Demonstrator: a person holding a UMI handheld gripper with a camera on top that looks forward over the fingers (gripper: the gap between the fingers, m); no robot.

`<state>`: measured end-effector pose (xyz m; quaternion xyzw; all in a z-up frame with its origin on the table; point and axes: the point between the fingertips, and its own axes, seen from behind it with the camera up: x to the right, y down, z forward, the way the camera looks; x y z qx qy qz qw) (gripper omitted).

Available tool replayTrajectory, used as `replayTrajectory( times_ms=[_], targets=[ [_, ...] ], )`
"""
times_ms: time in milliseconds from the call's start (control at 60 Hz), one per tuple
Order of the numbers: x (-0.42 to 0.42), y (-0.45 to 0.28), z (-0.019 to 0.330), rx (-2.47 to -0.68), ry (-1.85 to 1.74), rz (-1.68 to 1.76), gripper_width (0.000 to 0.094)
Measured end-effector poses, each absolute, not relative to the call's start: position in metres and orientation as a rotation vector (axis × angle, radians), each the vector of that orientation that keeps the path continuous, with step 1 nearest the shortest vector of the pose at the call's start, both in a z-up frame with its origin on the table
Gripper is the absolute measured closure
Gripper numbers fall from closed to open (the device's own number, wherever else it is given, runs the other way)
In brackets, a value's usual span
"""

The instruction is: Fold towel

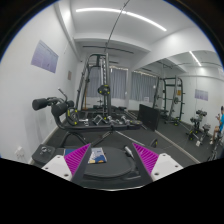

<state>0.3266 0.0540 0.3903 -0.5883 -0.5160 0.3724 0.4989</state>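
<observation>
The gripper (108, 160) is raised and looks out across a home gym; its two fingers, each with a magenta pad (76, 158), stand wide apart with nothing held between them; a small blue-and-white item (97, 154), too small to identify, lies on the dark surface (110, 168) between the fingers, touching neither; a slim dark object (130, 153) lies just beside it, nearer the right finger; no towel can be made out from this view; beyond the fingers stands a black power rack (98, 88) with a bench and weight plates; a large wall mirror (180, 95) fills the right-hand wall; a poster (44, 55) hangs on the left wall; strip lights (120, 15) run along the ceiling.
</observation>
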Motion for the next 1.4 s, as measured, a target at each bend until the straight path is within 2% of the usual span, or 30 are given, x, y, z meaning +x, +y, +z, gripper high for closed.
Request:
replayTrajectory(
  times_ms=[300, 450, 800, 1083, 1400],
  targets=[
    [0.306, 0.033, 0.349, -1.466, -1.32, 0.884, 0.0084],
    [0.288, 0.012, 0.316, -1.506, -1.383, 0.893, 0.0083],
    [0.262, -0.073, 0.211, -1.516, -1.543, 0.85, 0.0081],
    [0.226, -0.157, 0.15, -1.515, -1.63, 0.933, 0.0079],
    [0.154, -0.233, 0.115, -1.438, -1.669, 1.046, 0.0078]
  ],
)
